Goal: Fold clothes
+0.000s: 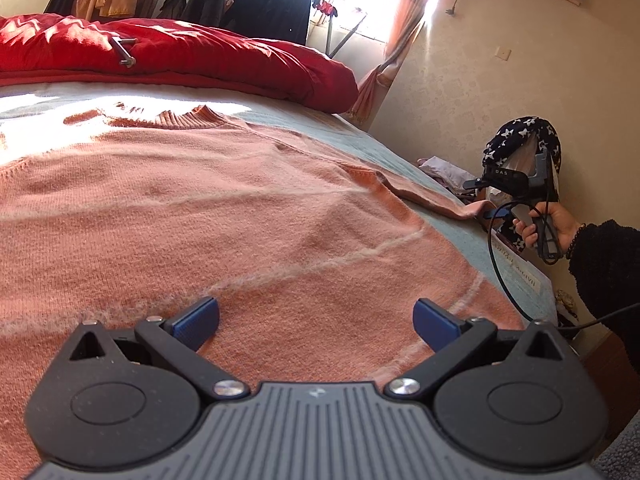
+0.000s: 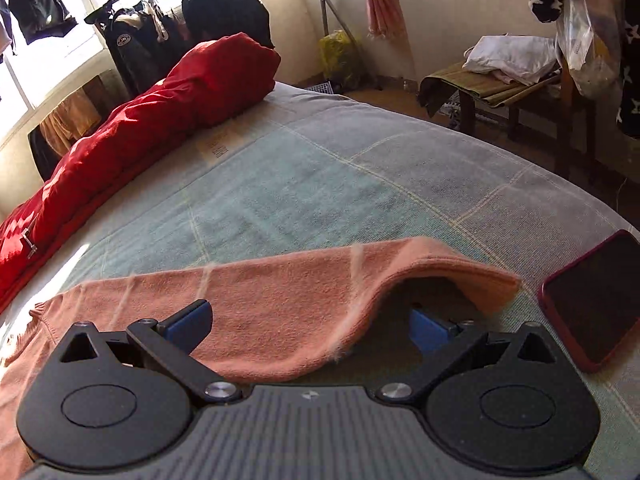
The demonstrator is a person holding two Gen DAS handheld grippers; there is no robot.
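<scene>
- Left wrist view: left tool (image 1: 316, 322) spread wide, gripping nothing, low over pink sweater (image 1: 208, 208) lying flat on bed (image 1: 472, 236); red quilt (image 1: 180, 52) beyond; a hand (image 1: 554, 226) holds right tool off bed edge.
- Right wrist view: right tool (image 2: 312, 326) wide open, empty; sweater sleeve (image 2: 304, 288) draped across its fingers; phone (image 2: 596, 300) just beside.

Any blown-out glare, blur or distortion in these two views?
Left wrist view: sunlight washes out the collar end of the salmon-pink knit sweater and the window; fisheye bends the bed edge. Right wrist view: evenly lit, the raised sweater sleeve looks slightly motion-blurred.
</scene>
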